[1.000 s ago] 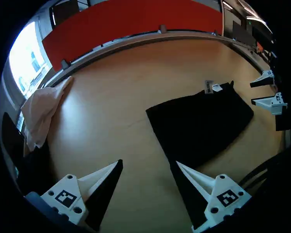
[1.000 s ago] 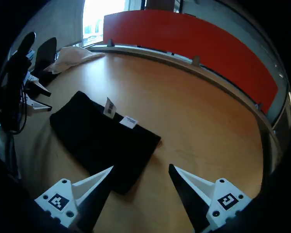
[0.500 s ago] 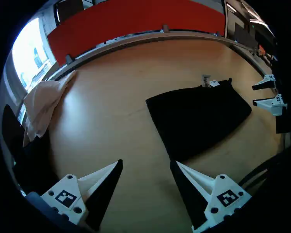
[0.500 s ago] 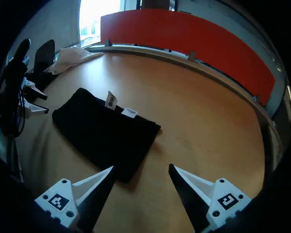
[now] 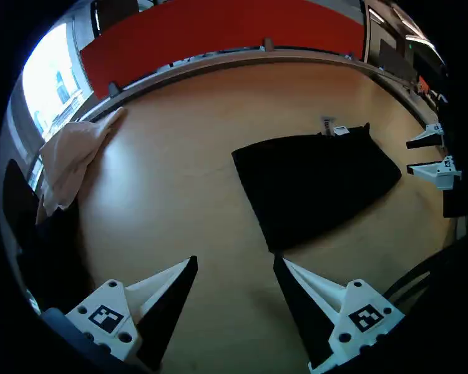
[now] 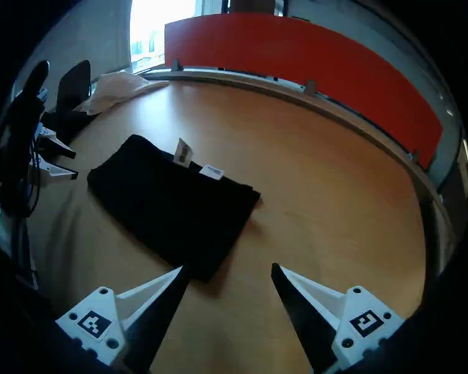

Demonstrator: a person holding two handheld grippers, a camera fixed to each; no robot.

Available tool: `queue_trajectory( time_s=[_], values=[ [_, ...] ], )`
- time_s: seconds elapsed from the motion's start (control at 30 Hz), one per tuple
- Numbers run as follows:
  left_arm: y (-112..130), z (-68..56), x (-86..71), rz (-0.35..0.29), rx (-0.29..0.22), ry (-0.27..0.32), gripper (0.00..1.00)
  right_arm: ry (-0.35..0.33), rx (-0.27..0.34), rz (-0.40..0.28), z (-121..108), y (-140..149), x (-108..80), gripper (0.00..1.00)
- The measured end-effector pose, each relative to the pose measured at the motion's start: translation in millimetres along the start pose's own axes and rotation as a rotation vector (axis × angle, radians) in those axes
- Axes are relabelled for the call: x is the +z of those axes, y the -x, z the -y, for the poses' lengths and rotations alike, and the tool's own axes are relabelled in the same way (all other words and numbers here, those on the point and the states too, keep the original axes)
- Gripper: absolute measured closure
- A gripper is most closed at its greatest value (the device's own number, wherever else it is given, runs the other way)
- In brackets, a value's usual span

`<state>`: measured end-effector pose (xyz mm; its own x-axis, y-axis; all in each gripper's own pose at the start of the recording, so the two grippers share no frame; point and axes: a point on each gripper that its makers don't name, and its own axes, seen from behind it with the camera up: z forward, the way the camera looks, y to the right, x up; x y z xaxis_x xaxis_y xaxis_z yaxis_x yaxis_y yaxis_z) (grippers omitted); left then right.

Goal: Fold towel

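Note:
A black towel (image 5: 315, 184) lies folded flat on the wooden table (image 5: 190, 162), with white tags at its far edge. In the left gripper view my left gripper (image 5: 234, 274) is open above bare wood, just short of the towel's near corner. The right gripper view shows the same towel (image 6: 171, 202) with its tags (image 6: 184, 151) sticking up. My right gripper (image 6: 228, 280) is open, its left finger just short of the towel's near edge. Each view shows the other gripper at the side: the right gripper (image 5: 433, 156) and the left gripper (image 6: 53, 159).
A cream cloth (image 5: 68, 159) lies crumpled at the table's far corner, near the window. A red partition (image 5: 221, 31) runs along the table's back edge. Dark chair backs (image 6: 75, 87) stand beyond the cream cloth (image 6: 118, 84).
Both grippers have drawn back a little from the black towel, which now sits farther from the fingertips. The towel itself has not moved.

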<state>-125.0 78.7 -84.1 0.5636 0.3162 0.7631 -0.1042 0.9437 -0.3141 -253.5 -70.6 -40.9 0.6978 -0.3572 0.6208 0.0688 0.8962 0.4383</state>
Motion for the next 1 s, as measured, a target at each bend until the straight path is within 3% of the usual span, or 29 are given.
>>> queue_trajectory(
  time_s=[0.5,1.0],
  values=[
    [17,-5.8,-12.3,0.004,-0.030,-0.001,0.10,-0.007,0.003,0.008,9,15,-10.1,0.00],
    [35,-0.4,-30.2,-0.025,-0.091,-0.025,0.10,-0.062,-0.067,-0.011,18,6,-7.8,0.00]
  ],
)
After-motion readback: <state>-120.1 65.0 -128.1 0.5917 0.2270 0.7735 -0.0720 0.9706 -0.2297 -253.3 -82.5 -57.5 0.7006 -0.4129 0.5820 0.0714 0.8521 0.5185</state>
